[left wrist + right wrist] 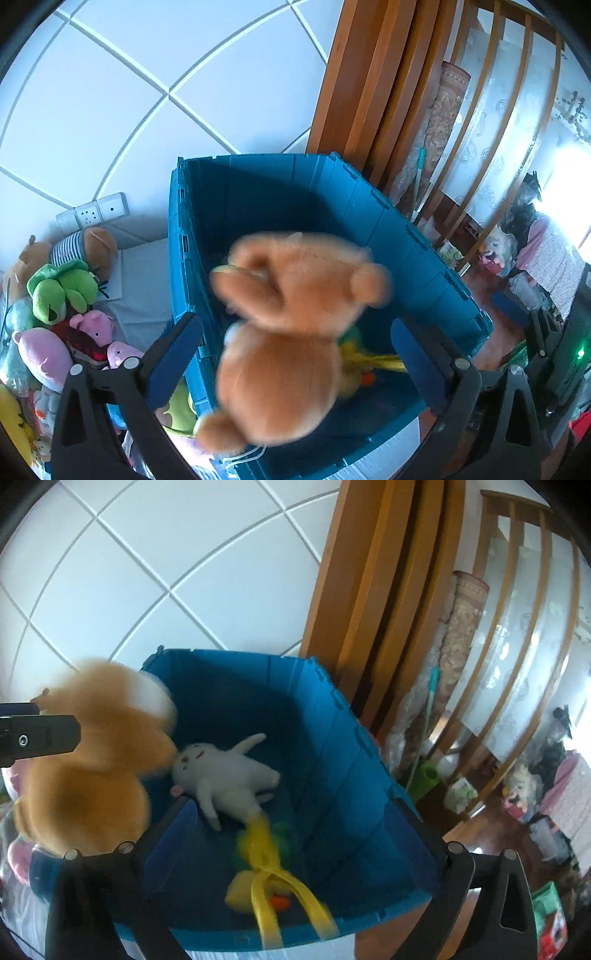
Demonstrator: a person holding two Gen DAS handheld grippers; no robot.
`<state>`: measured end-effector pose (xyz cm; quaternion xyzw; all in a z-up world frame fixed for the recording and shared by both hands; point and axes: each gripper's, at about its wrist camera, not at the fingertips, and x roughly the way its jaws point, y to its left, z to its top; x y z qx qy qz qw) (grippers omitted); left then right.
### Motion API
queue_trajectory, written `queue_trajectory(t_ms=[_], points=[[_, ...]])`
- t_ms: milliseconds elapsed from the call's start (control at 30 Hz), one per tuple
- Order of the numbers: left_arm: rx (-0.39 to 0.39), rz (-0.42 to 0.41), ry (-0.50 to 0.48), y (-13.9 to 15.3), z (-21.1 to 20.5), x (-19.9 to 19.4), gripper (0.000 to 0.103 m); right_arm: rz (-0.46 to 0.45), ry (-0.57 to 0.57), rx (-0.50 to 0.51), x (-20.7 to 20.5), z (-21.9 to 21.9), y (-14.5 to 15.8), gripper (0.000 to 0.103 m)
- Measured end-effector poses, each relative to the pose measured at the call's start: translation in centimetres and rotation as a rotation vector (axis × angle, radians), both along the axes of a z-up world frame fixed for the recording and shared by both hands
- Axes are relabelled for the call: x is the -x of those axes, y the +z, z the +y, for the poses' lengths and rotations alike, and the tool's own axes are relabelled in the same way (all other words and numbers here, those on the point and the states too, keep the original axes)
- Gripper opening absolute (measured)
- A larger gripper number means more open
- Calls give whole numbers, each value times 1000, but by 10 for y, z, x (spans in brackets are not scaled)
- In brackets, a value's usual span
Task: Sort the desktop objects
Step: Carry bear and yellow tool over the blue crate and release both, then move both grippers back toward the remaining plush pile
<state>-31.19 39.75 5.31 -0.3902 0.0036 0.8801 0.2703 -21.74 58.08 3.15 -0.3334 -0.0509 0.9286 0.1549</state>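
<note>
The left gripper (295,354) hung over the open blue crate (388,221) with its fingers (177,350) spread wide, and an orange-brown plush toy (291,332) sat blurred between them, touching neither pad as far as the left wrist view showed. The toy was above the crate's near end, over its interior rather than on its floor; the smear made it hard to say whether it was in the air or resting on something below. From the right wrist view the same plush toy (96,760) appeared at the crate's left rim, beside the tip of the left gripper's dark finger (40,738).

The right gripper (295,834) also pointed down into the blue crate (332,738), its fingers (173,838) spread wide with nothing pinched. Between them, on the crate floor, lay a yellow plush toy (266,853) with long yellow straps trailing toward the near wall. A white plush toy (225,775) lay on its back further in, its lower end touching the yellow one.

Left of the crate, on a pale cloth-covered surface, a heap of toys waited: a green frog plush (62,291), a pink pig plush (94,325), and a brown bear in a striped shirt (85,251). A white tiled wall (166,74) stood behind the crate, and wooden door framing (365,81) to its right.
</note>
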Motion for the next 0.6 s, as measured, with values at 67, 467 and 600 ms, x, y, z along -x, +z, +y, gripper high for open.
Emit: queue_trajectory(t_ms=[67,467,600], points=[[-4,3,-6,-11,-7,-7,103,-5,3,5,0,0,-2,102],[-19,-14,86,-15,-105,-74,103,65,116,47,-40,-50,11,102],[-14,-29,175,-24,-168,-93,103,87,224,75,-58,-86,11,102]])
